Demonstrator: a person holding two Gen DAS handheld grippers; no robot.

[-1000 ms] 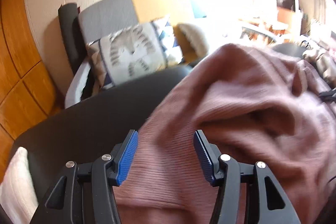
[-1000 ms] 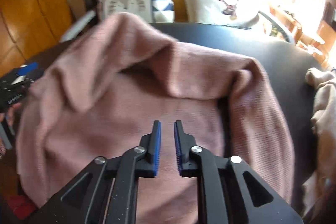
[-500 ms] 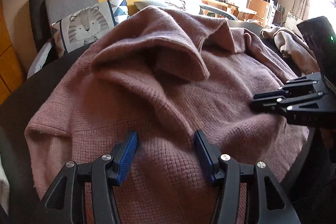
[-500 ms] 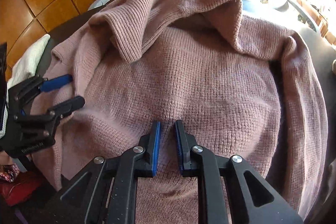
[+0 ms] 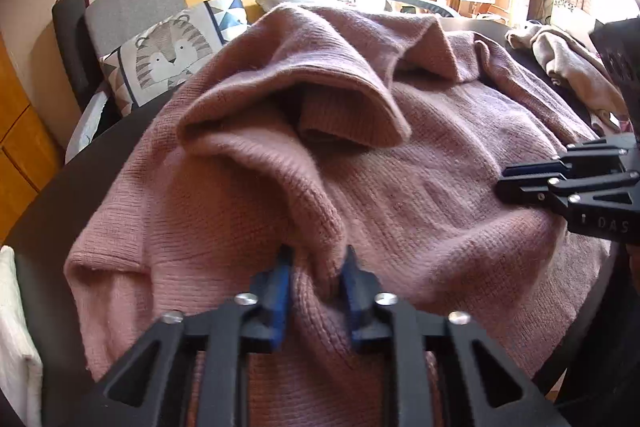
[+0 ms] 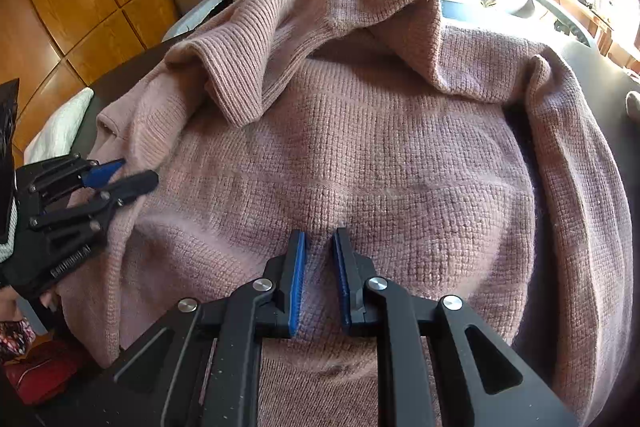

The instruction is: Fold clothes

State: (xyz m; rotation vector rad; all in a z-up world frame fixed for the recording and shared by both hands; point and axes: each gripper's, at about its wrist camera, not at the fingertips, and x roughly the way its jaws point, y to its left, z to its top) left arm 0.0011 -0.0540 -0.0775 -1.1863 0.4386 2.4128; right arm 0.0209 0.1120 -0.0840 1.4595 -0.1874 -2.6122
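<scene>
Sweater point(image 5: 420, 195), pink knit, lies spread on the dark table point(image 5: 80, 179). Left gripper point(image 5: 316, 259), open half a second ago, now pinches a raised fold; right gripper point(image 6: 320, 239) remains narrowly parted, gripping nothing. Gripper lettering is illegible

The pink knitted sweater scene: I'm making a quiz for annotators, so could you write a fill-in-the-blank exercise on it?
1. The left gripper pinches a fold of the pink knitted ____.
2. The right gripper hovers over the pink knitted sweater, which lies on a ____ table.
3. The printed cushion shows a ____.

Missing words: sweater; black; tiger
</scene>
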